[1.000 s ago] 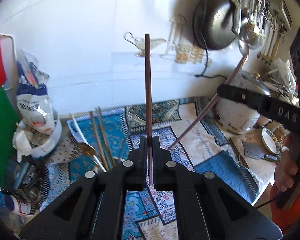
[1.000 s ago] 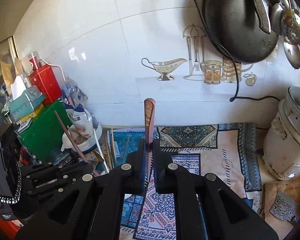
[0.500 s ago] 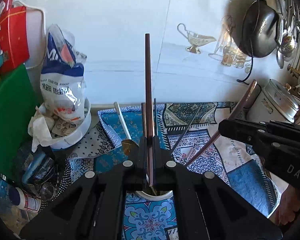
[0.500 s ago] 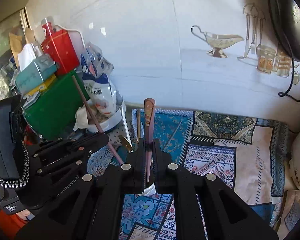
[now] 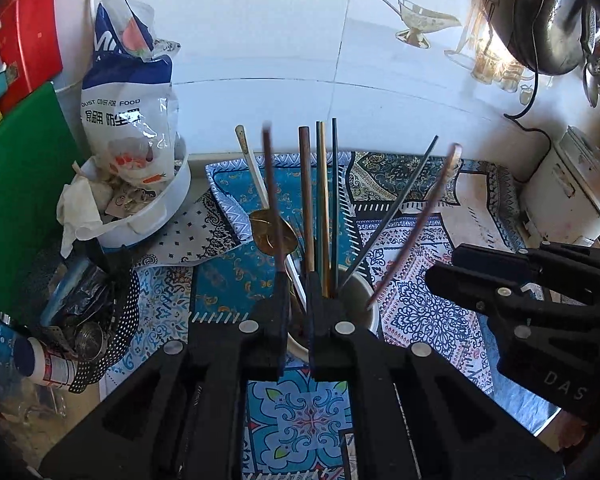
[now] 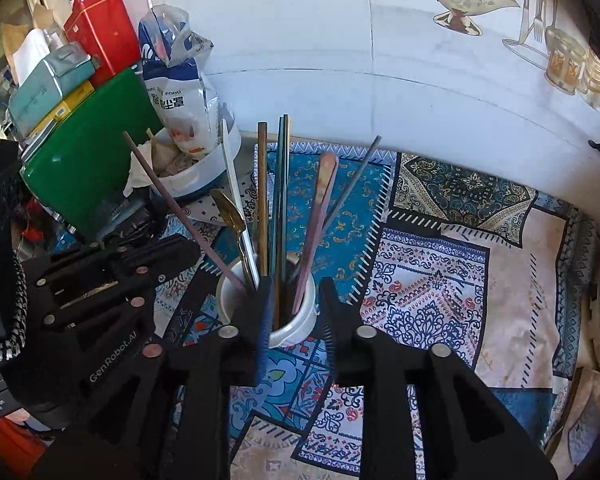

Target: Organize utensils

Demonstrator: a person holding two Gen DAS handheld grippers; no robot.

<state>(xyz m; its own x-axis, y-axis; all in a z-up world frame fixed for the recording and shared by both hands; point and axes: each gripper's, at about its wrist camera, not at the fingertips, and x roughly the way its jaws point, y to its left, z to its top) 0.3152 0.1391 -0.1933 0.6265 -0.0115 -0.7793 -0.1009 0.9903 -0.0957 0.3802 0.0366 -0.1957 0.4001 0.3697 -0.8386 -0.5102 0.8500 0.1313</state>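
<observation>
Right gripper [image 6: 296, 286], its jaws just opening and empty, hovers over the white cup [image 6: 306, 322] where the brown utensil [image 6: 320, 208] stands; left gripper [image 6: 192, 246], at the cup's nine o'clock, is barely parted and grasps nothing.

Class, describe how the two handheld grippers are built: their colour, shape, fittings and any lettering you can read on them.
Both are matt black plastic. The left gripper and right gripper each have two angular fingers with triangular cut-outs and round silver bolt heads. The right one's pads are ribbed. Seen from the side, the right bears "DAS", the left "GenRobot.AI", with a braided black-and-white cable at its body.
</observation>
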